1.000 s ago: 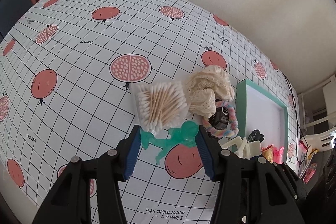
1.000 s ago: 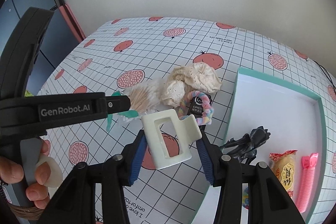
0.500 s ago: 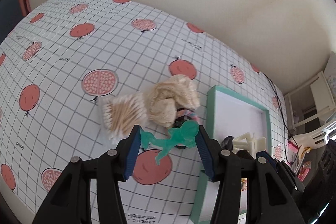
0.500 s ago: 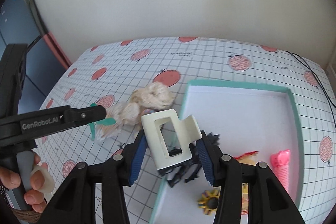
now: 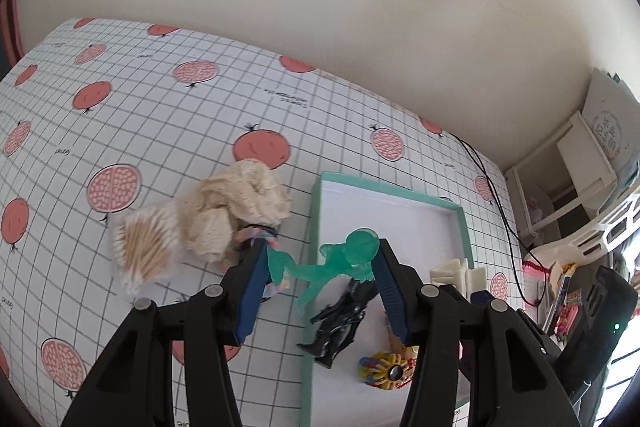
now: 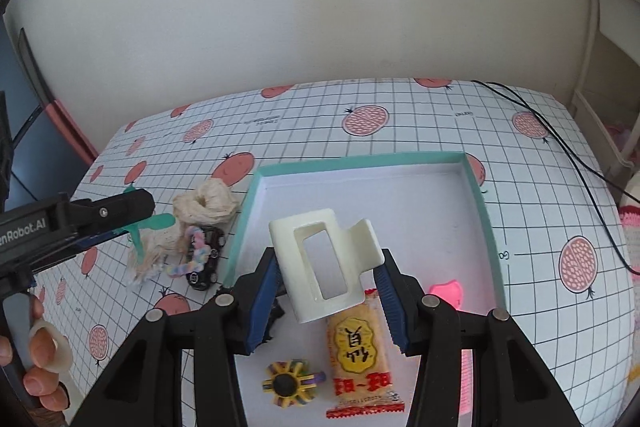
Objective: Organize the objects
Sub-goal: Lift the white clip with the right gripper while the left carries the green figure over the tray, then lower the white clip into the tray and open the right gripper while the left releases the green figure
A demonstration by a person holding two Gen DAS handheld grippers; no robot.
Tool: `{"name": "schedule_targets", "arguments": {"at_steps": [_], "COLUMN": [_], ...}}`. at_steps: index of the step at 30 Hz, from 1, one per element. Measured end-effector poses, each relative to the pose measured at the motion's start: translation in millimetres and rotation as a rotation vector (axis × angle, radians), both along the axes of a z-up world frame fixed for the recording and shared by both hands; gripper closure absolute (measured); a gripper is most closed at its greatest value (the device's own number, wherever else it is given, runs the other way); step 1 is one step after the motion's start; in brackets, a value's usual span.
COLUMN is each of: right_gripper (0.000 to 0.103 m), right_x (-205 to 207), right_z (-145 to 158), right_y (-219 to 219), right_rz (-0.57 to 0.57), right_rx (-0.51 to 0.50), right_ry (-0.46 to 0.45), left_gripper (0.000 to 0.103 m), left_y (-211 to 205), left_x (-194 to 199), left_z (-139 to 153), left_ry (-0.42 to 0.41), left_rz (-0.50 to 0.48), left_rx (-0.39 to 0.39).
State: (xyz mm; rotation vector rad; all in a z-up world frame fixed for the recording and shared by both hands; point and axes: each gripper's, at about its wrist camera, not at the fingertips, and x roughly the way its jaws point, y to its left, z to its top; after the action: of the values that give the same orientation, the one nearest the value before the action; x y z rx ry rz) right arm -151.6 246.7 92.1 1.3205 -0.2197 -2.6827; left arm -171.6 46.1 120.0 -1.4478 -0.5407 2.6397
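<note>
A translucent green toy figure (image 5: pixel 336 263) is pinched crosswise between the blue pads of the left gripper (image 5: pixel 322 267), jaws closed onto it at head and arm, and it hangs over the left edge of the teal-rimmed tray (image 5: pixel 314 227). In the right wrist view the same gripper (image 6: pixel 120 215) comes in from the left with the green figure (image 6: pixel 154 225) poking out of it, above the loose items on the cloth. The right gripper (image 6: pixel 326 267) has its jaws partly closed on a cream hair claw clip (image 6: pixel 324 259), held tilted above the tray's (image 6: pixel 478 195) white floor.

Inside the tray lie a black toy figure (image 5: pixel 340 319) near the left wall, a round yellow-and-multicolour toy (image 6: pixel 290 383), a packaged snack (image 6: pixel 358 351) with red and yellow print, and a pink item (image 6: pixel 444 291) partly hidden behind the right finger — what it is I cannot tell.

Left of the tray, on the pomegranate-print tablecloth (image 5: pixel 120 107), sit a cream lace scrunchie (image 5: pixel 244 199), a bundle of cotton swabs (image 5: pixel 146 247) just beside it, and a pastel braided hair tie (image 6: pixel 194 257) lying over a small black object (image 6: pixel 208 259). A black cable (image 6: pixel 560 139) trails across the far right of the cloth. The person's left hand (image 6: pixel 44 367) grips the gripper handle at the lower left edge.
</note>
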Motion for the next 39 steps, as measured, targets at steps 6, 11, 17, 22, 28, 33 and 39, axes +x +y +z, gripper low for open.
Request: {"name": "schedule_targets", "arguments": {"at_steps": [6,11,17,22,28,33,39], "right_gripper": [0.052,0.052,0.052,0.052,0.052,0.052,0.052], "right_x": [-1.6,-7.7,-16.8,-27.0,-38.0,-43.2,-45.9], "right_z": [-3.4,-10.6,-18.7,-29.6,-46.3,-53.6,-58.9], "right_y": [11.3,14.9,16.0,19.6,24.2,24.9,27.1], "right_rz": [-0.037,-0.053,-0.054,-0.057,-0.064,-0.064,-0.067], "right_rx": [0.008,0.022,0.058,0.062,0.06,0.066,0.055], "right_ry": [0.003,-0.01,-0.012,-0.028,-0.059,-0.066,-0.075], "left_gripper": [0.049,0.049,0.049,0.049,0.049,0.049,0.049], "left_y": [20.7,32.1,45.8,52.7,58.0,59.2,62.9], "left_x": [-8.0,-17.3,-30.7,-42.3,-53.5,-61.4,-66.1], "left_z": [-4.5,-13.6,-29.8,-46.8,-61.8,-72.6,-80.5], "left_ry": [0.028,0.036,0.035,0.016,0.005,-0.009,-0.026], "left_rz": [-0.051,-0.073,-0.105,-0.112,-0.131,-0.138,-0.161], "left_rx": [0.01,0.021,0.015,0.024,0.022,0.026,0.01]}}
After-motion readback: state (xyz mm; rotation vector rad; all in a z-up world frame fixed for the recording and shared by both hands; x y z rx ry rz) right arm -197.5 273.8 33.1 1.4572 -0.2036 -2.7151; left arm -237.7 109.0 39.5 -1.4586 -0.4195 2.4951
